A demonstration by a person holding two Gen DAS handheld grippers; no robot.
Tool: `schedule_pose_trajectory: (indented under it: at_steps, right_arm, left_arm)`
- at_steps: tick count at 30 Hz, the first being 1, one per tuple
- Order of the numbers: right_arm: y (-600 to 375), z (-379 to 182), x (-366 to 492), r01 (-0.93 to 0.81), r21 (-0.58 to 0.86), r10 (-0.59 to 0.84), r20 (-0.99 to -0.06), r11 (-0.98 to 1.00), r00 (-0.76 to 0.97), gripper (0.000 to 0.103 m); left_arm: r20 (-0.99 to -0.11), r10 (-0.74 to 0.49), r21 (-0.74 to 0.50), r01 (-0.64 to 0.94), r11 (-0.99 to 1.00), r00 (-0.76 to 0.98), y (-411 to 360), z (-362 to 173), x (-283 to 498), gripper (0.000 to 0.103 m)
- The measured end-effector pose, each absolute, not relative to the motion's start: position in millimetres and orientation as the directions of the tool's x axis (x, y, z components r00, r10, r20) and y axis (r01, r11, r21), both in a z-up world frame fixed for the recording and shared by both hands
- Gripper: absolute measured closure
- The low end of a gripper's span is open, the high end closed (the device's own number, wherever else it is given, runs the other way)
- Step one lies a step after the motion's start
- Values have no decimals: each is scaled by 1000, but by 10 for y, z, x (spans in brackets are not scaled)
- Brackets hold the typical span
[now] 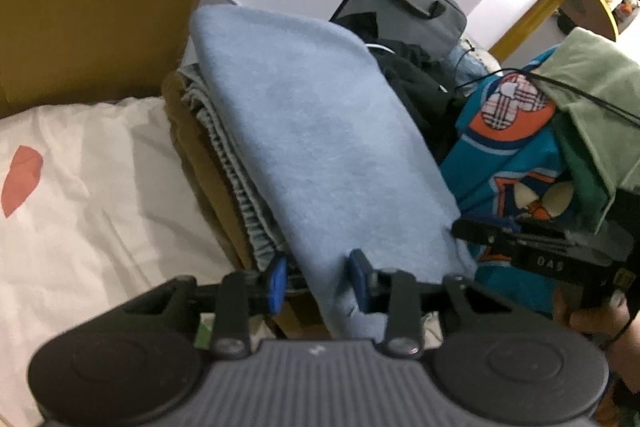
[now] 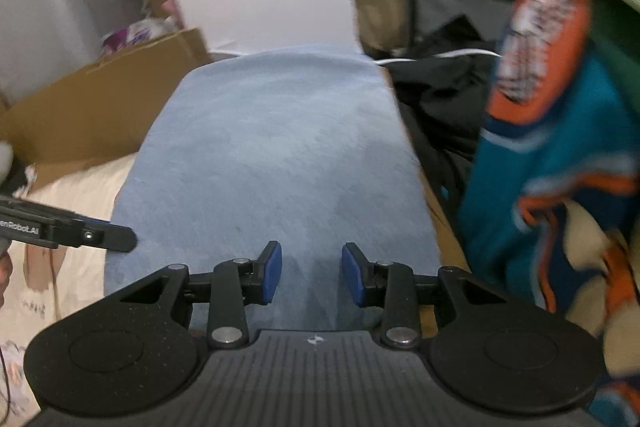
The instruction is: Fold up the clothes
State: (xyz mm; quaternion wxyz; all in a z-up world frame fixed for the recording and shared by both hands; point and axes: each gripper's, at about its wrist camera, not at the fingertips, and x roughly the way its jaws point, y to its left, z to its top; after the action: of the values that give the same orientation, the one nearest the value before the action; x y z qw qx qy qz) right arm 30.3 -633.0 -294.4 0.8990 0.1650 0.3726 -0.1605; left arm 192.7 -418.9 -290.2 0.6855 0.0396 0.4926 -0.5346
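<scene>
**Blue cloth's near edge between left jaws**

Left gripper (image 1: 318, 277): jaws part open, near corner of the light blue folded cloth (image 1: 316, 131) between the blue pads; cannot tell whether pressed or merely straddled. Right gripper (image 2: 311, 273): jaws part open over the same cloth (image 2: 276, 155), nothing between them, pads apart from the fabric surface as far as visible.

Underneath, white bedsheet (image 1: 92, 195) with a red patch, wrinkled. Behind, brown cardboard box (image 1: 92, 23) against a white wall. Off to the right, heap of dark clothing, grey bag (image 1: 416, 3), and teal-and-orange garment (image 1: 512, 155) with pale green fabric above it.

Blue cloth folded to a long smooth rectangle, fuzzy, topmost on a stack over grey ribbed fabric (image 1: 236, 179) and tan fabric below. Motion blur in right view.
</scene>
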Motion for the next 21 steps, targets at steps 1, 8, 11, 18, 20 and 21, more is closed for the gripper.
schedule_pose_trajectory:
  at_steps: [1,8,11,18,20,21]
  right_arm:
    - [-6348,-2950,238,433,194,-172,-720,880,672,61]
    - [-6475,-3162,-78,554,360,-181,-695,751,696,40]
    - [-6513,-3321,-145,579,439,-156,-688,687,708,38]
    - [-6658,-3704,-225,534,713,-28,-588,455,809,35]
    - [-6661,-3772,-218,505,760,-8,-550,410,835,35]
    - [-6657,-3809,-207,495,776,5,-540,391,842,35]
  left_arm:
    - [-716,-696,-474,772,424,-56,-4185,-2886,1916,68]
    - [-704,-701,-534,734,419,-112,-4163,-2975,1834,64]
    - [-696,-706,-561,712,422,-129,-4135,-3026,1795,68]
    - [-694,-707,-569,707,421,-138,-4083,-3014,1813,77]
    - [-697,-704,-566,709,421,-138,-4078,-3001,1812,78]
    - [-700,-702,-561,712,422,-136,-4083,-2997,1807,78]
